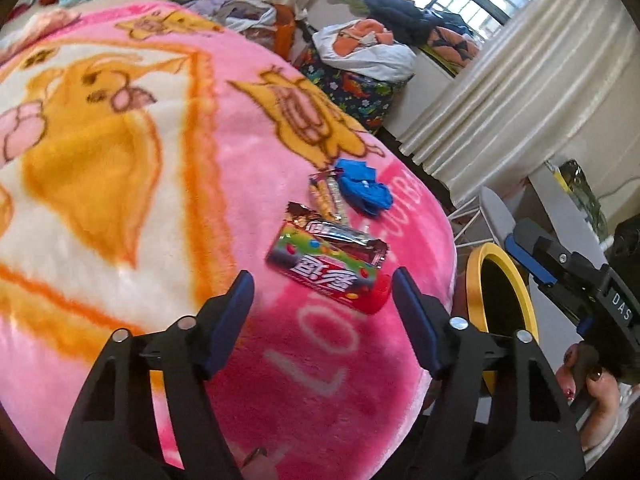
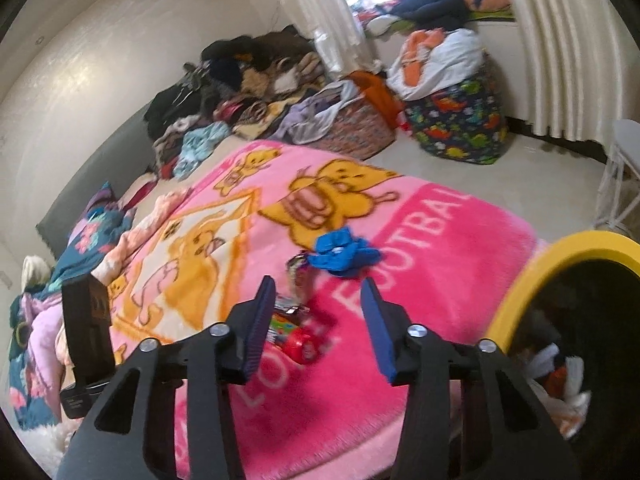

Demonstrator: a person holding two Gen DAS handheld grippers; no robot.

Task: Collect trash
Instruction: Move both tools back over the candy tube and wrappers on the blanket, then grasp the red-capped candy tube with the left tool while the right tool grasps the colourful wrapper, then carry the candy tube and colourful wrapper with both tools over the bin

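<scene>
The left claw (image 1: 324, 292) hangs over a pink blanket (image 1: 160, 200) on a bed, its jaws apart with nothing pressed between them; a green and red candy wrapper (image 1: 326, 266) lies on the blanket just ahead of the fingertips, its red end close to the right-hand pad without clear contact. Behind it a dark foil wrapper (image 1: 308, 220) is partly tucked under the candy one, so its full shape cannot be seen, and a thin striped wrapper (image 1: 326, 200) lies beside a crumpled blue scrap (image 1: 362, 190). In the right wrist view the right claw (image 2: 318, 306) is also open and empty, and its left finger hides most of the candy wrapper (image 2: 298, 340), which is blurred here to a red and green smear. The blue scrap (image 2: 340, 252) shows farther up the blanket (image 2: 420, 280). A yellow-rimmed bin (image 2: 560, 256) stands against the bed's edge, cut off by the frame; pale crumpled things lie inside it, too dark to identify. In the left view the bin (image 1: 496, 288) is half hidden behind the claw's right finger, and a hand (image 1: 588, 376) holds the other claw at the frame's edge.
</scene>
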